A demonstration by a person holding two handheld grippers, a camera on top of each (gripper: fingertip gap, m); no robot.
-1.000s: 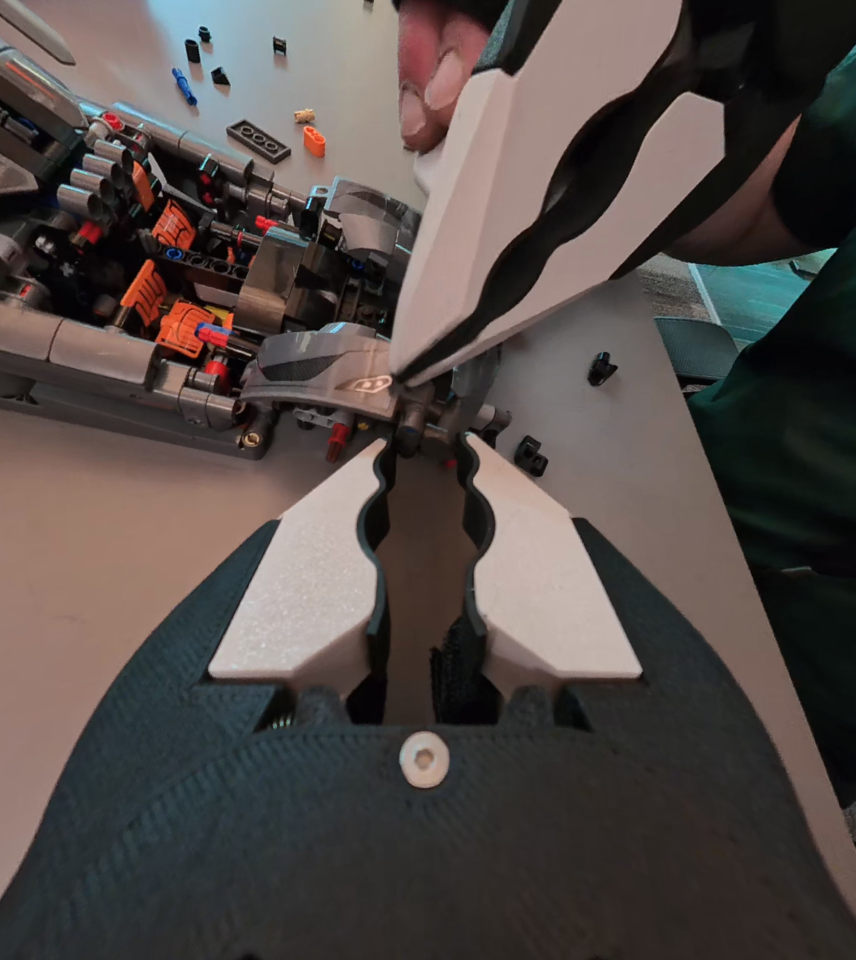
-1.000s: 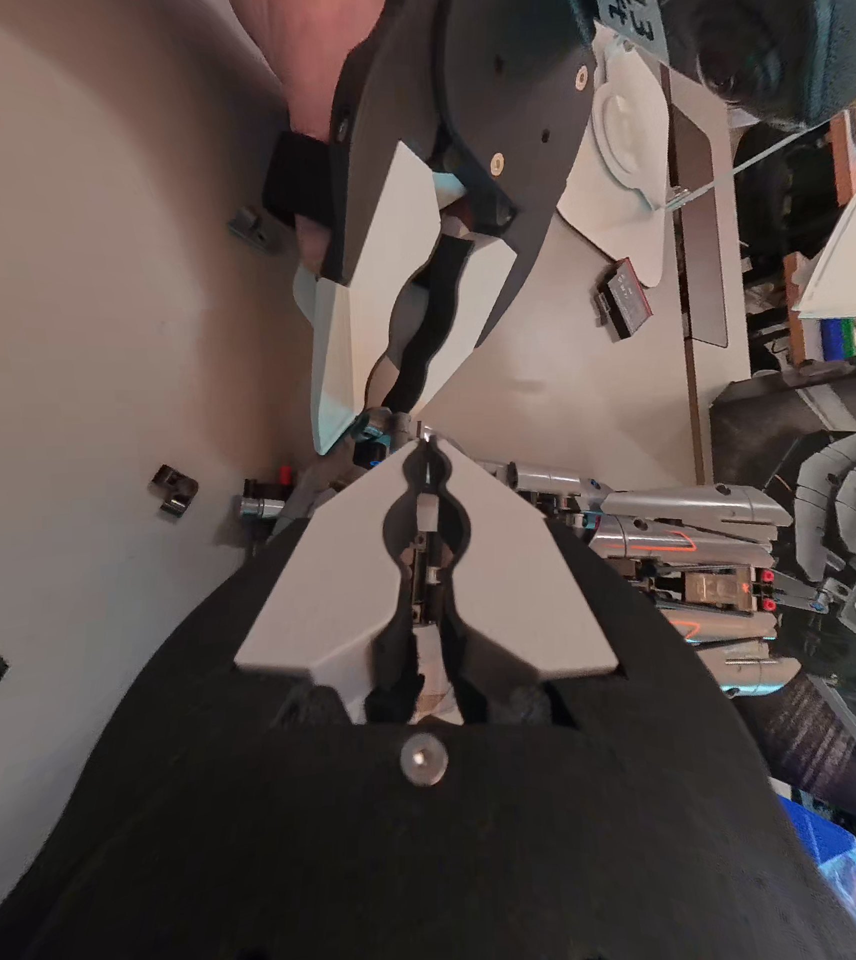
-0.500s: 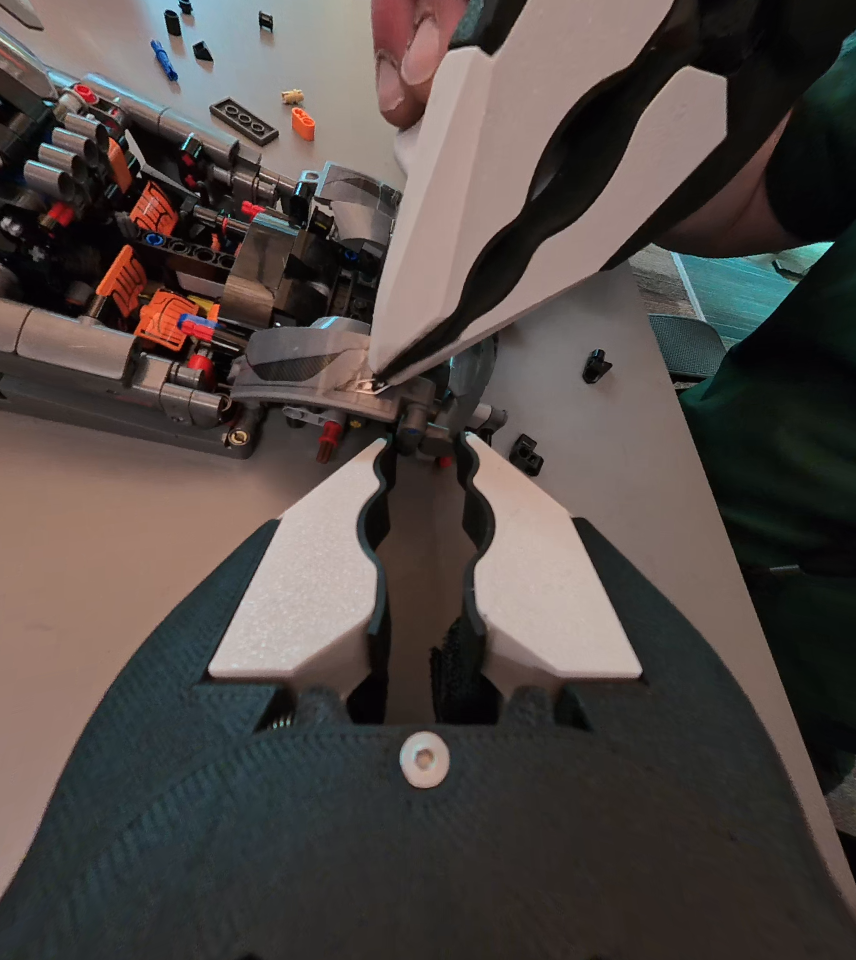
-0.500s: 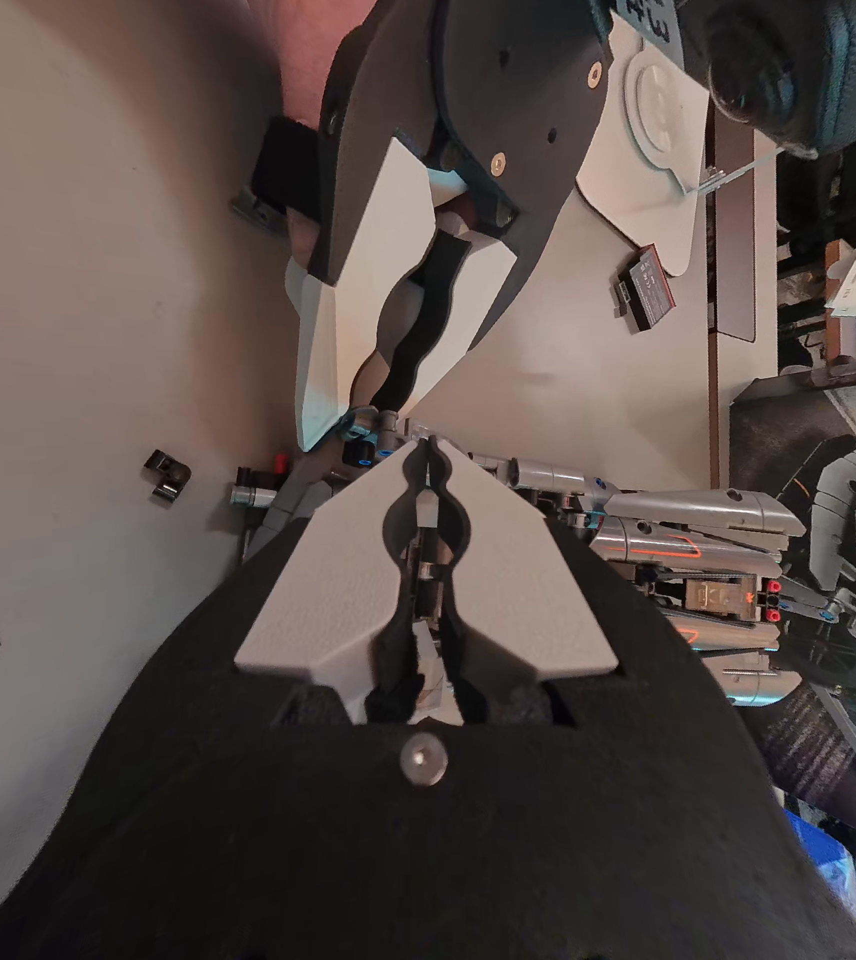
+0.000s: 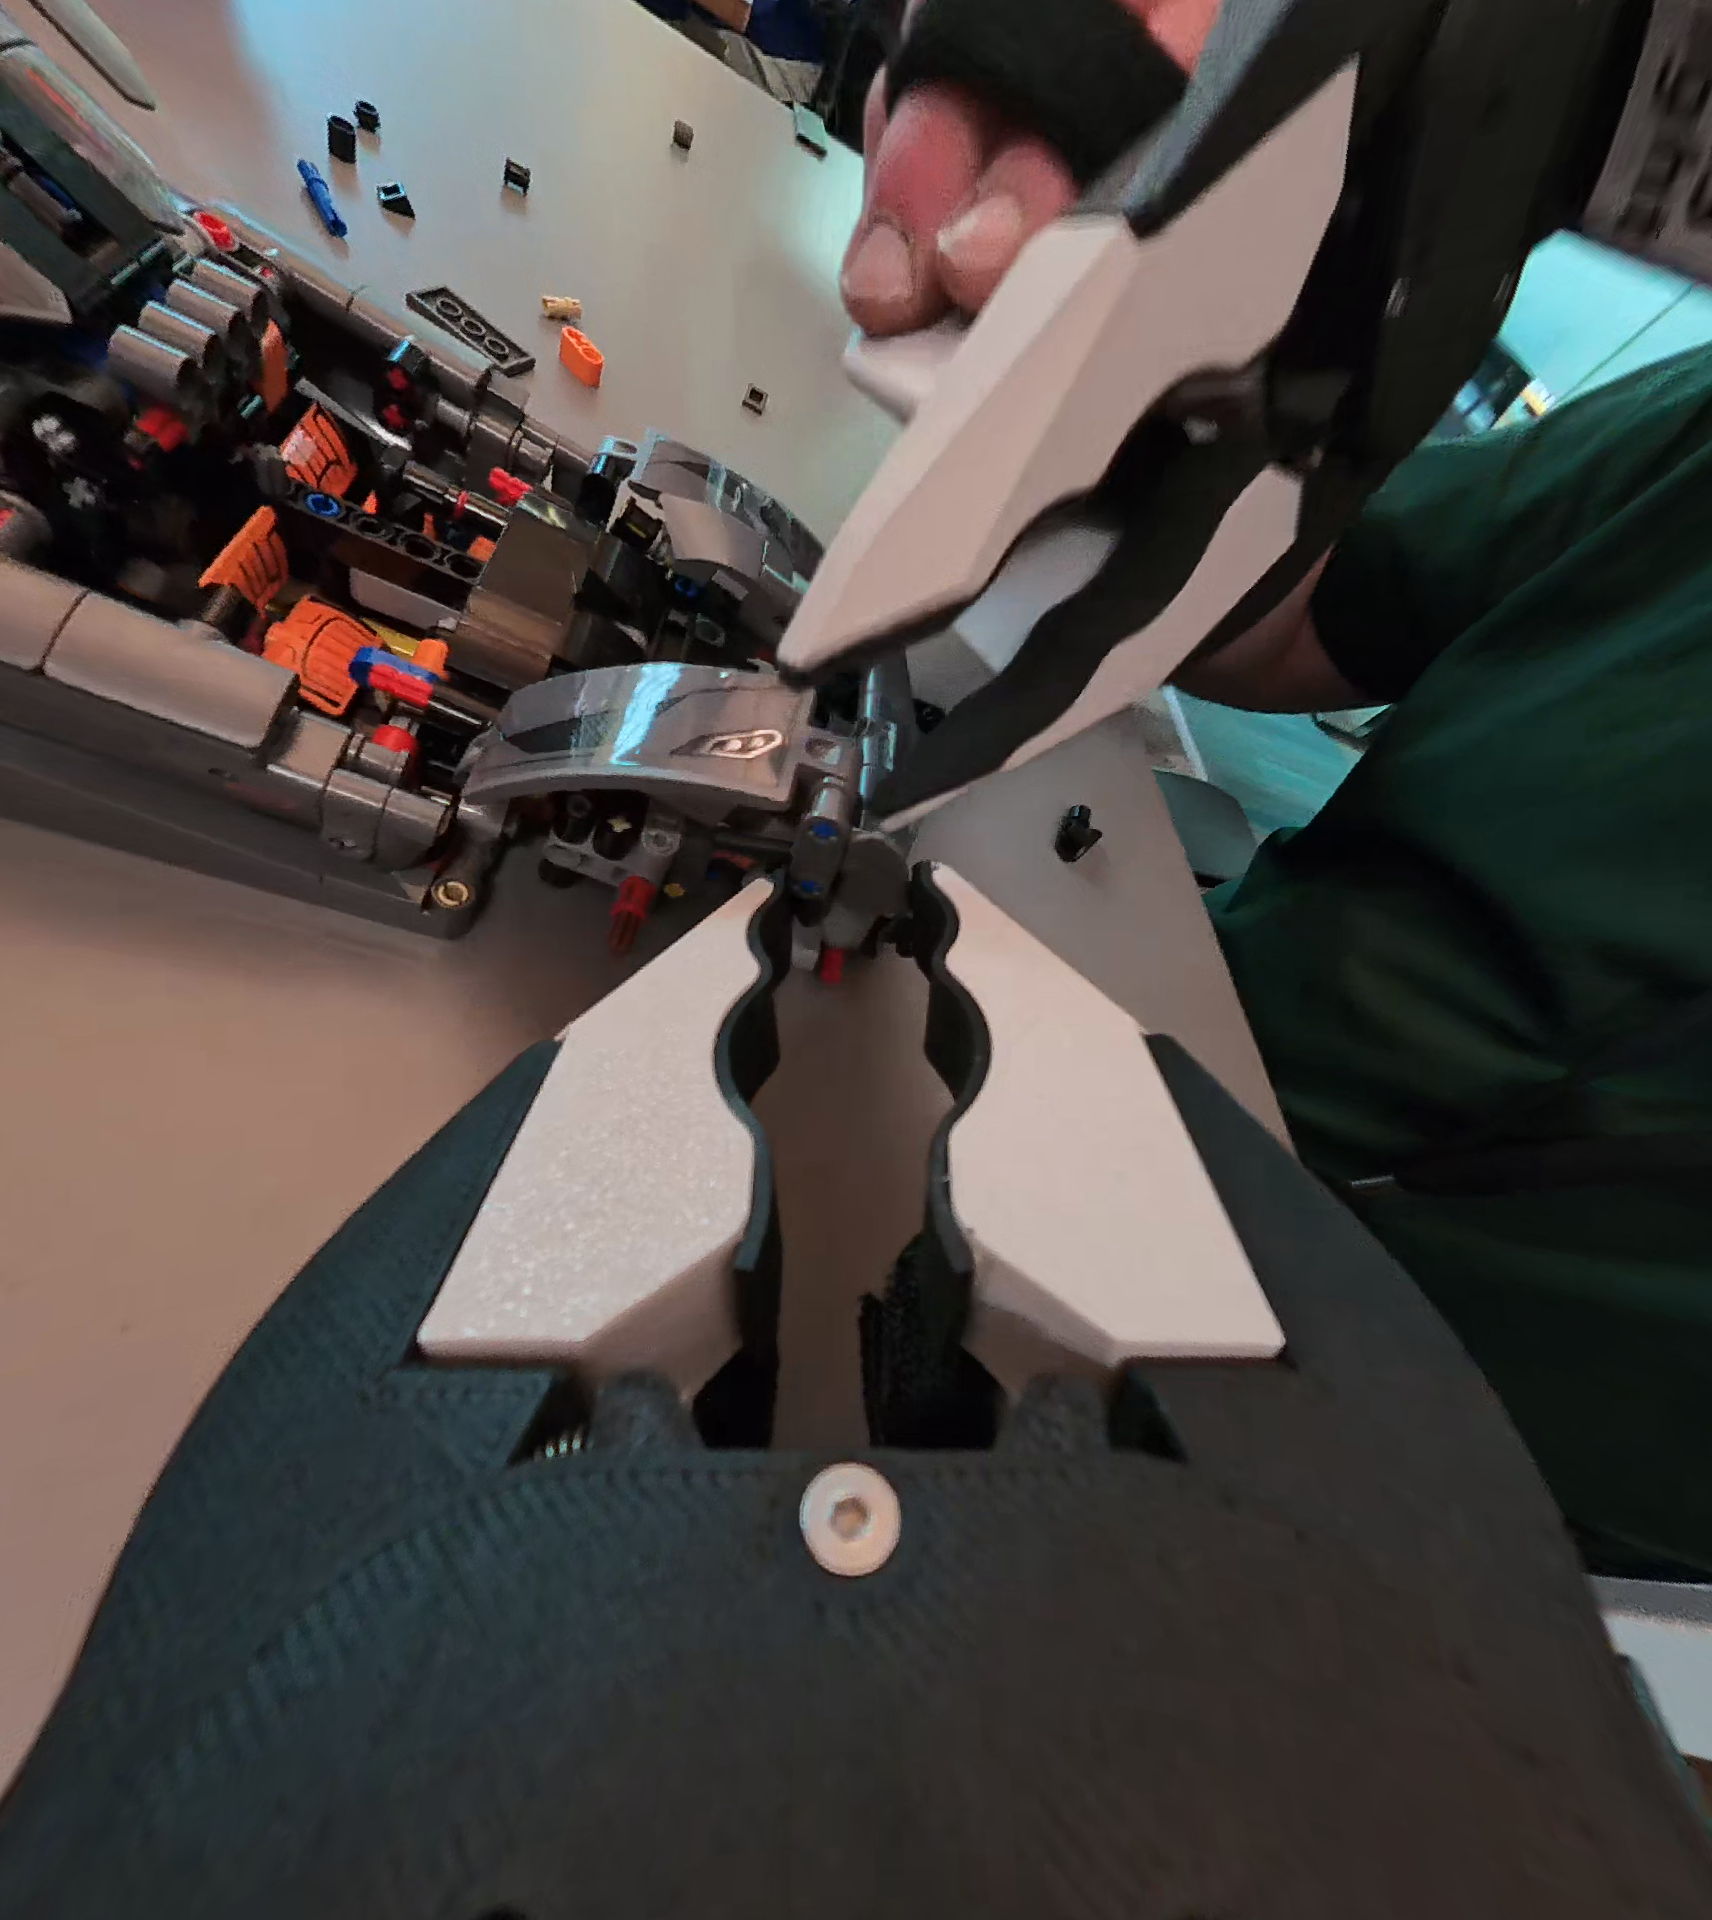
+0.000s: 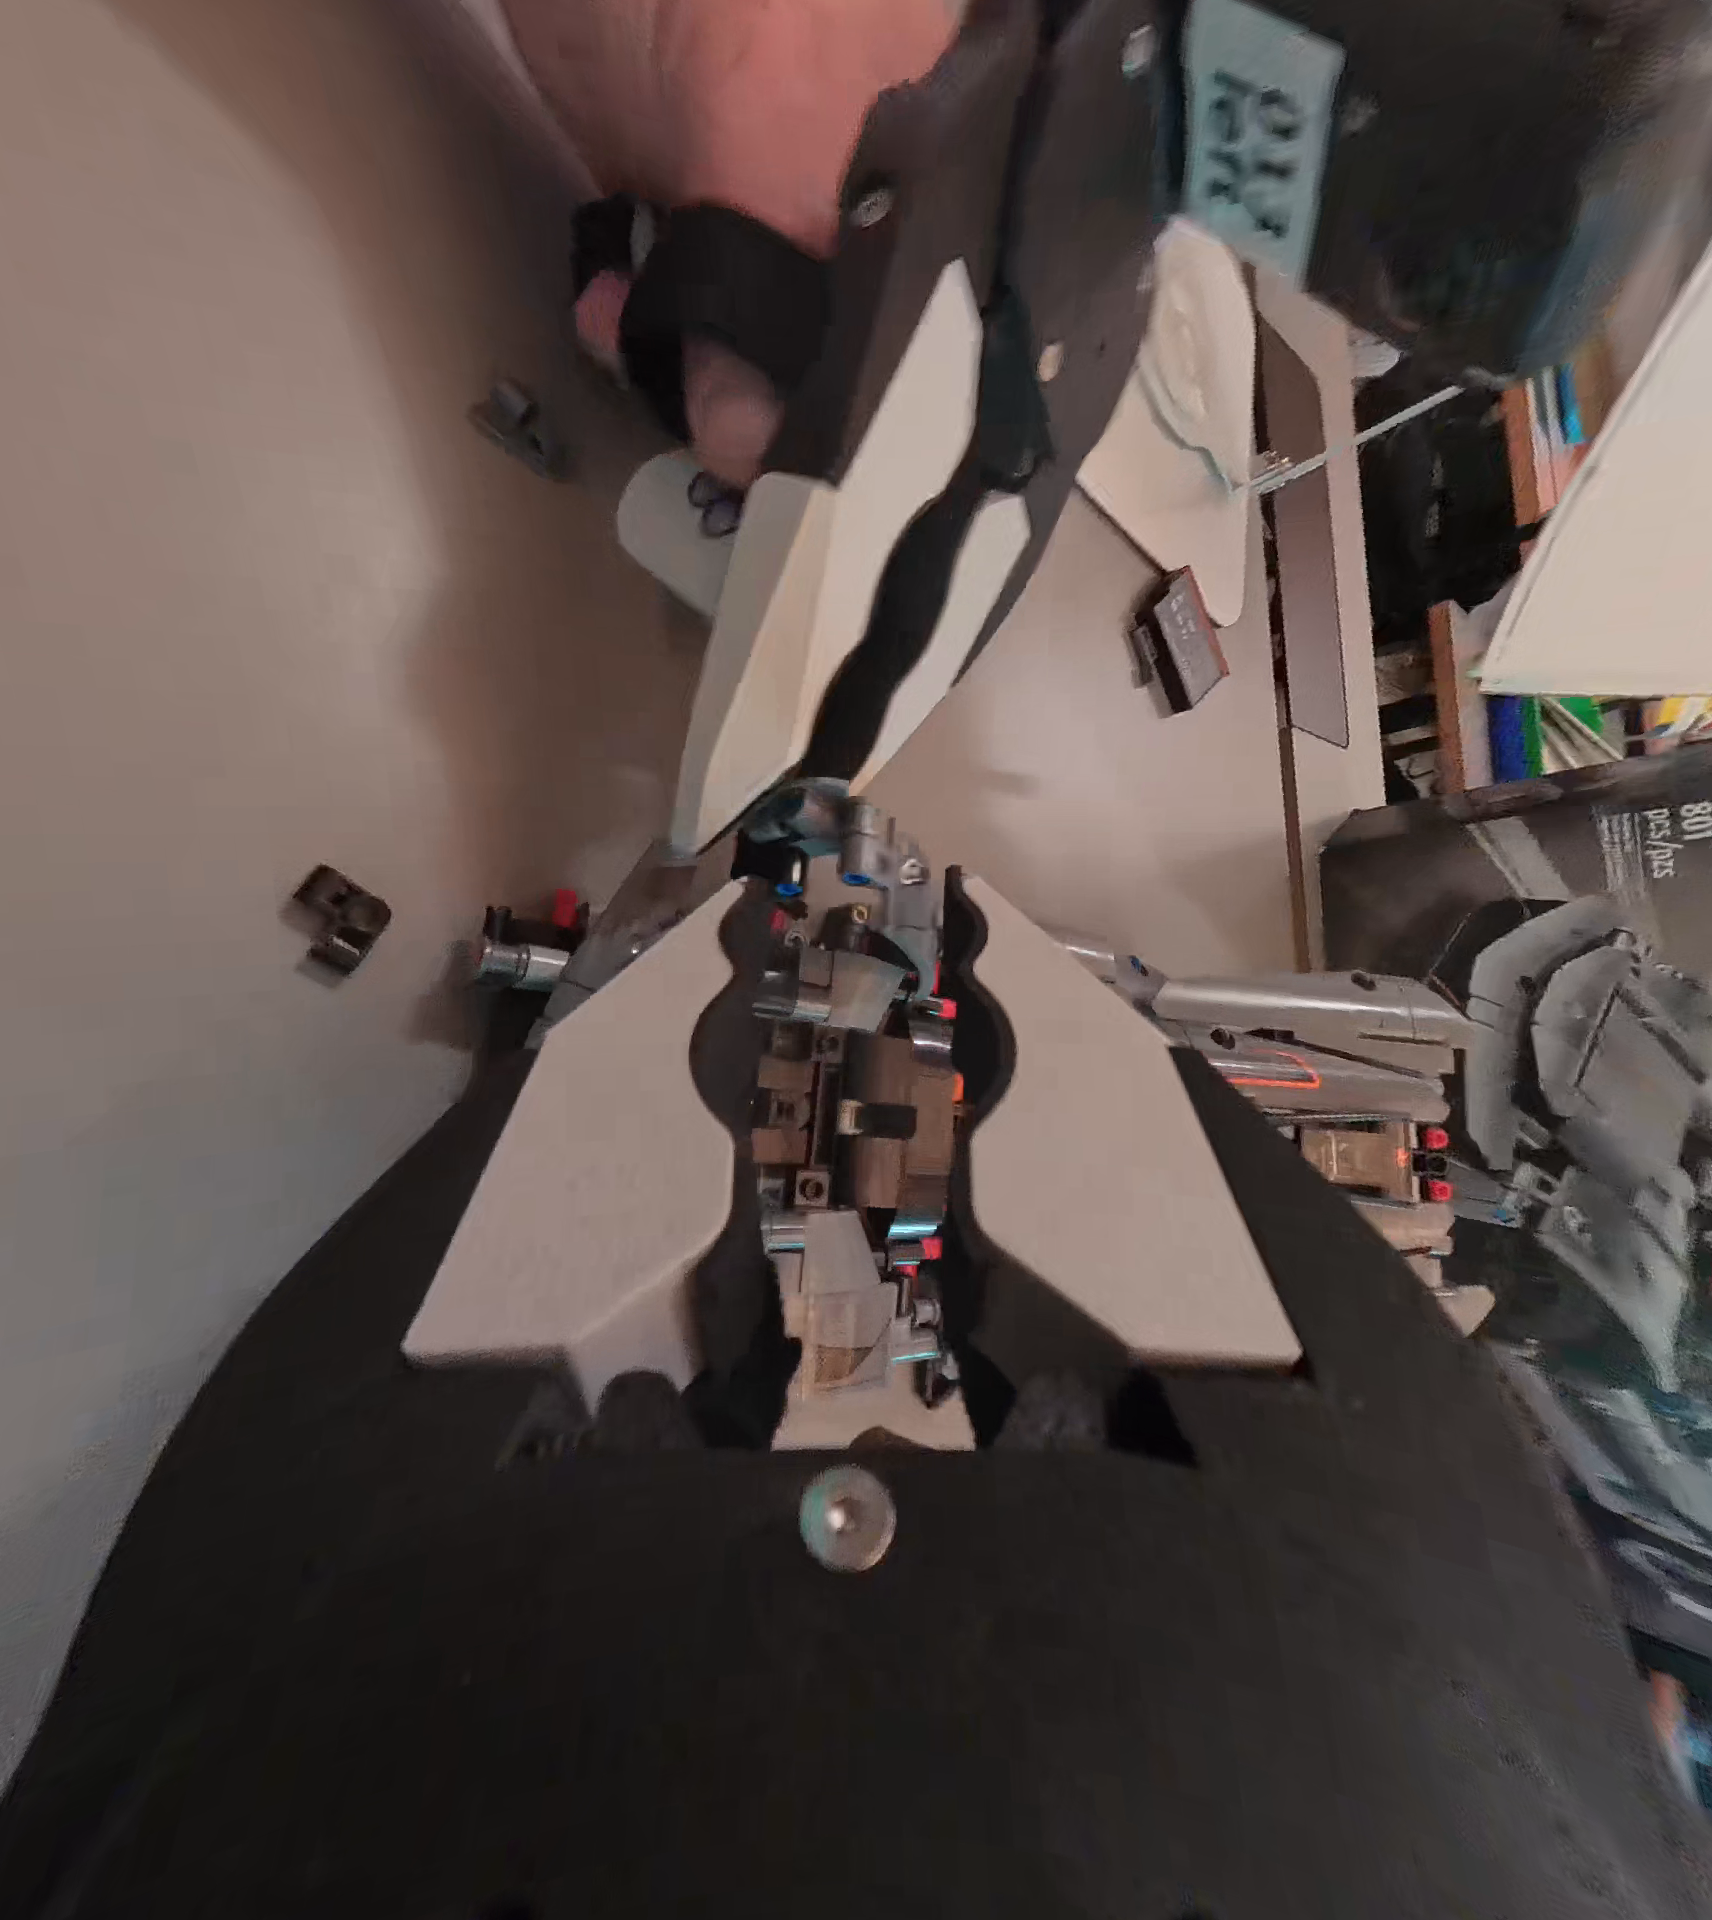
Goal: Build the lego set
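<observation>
A grey, black and orange lego car model (image 5: 312,582) lies on the beige table (image 5: 156,1091). It also shows in the right wrist view (image 6: 1299,1029). My left gripper (image 5: 847,888) is shut on a small grey joint piece (image 5: 847,857) at the model's front corner, next to a curved grey fender panel (image 5: 644,727). My right gripper (image 6: 847,888) is open and comes down from above. Its fingers straddle the same front end, one fingertip (image 5: 795,655) on the fender. The left gripper (image 6: 790,816) shows beyond it, pinching the grey piece.
Loose parts lie behind the model: an orange piece (image 5: 582,355), a black plate (image 5: 467,327), a blue pin (image 5: 320,197). A black clip (image 5: 1075,831) sits near the table's right edge. A person in a green shirt (image 5: 1558,883) stands there. The set's box (image 6: 1610,1039) is beside the model. The tips of both grippers are at nearly the same place. The black clip (image 5: 1075,831) sits 12 cm or so from the ends of my left fingers.
My right gripper's jaws have opened from nearly shut and now straddle the model's front. My left gripper keeps its hold on the front piece.
</observation>
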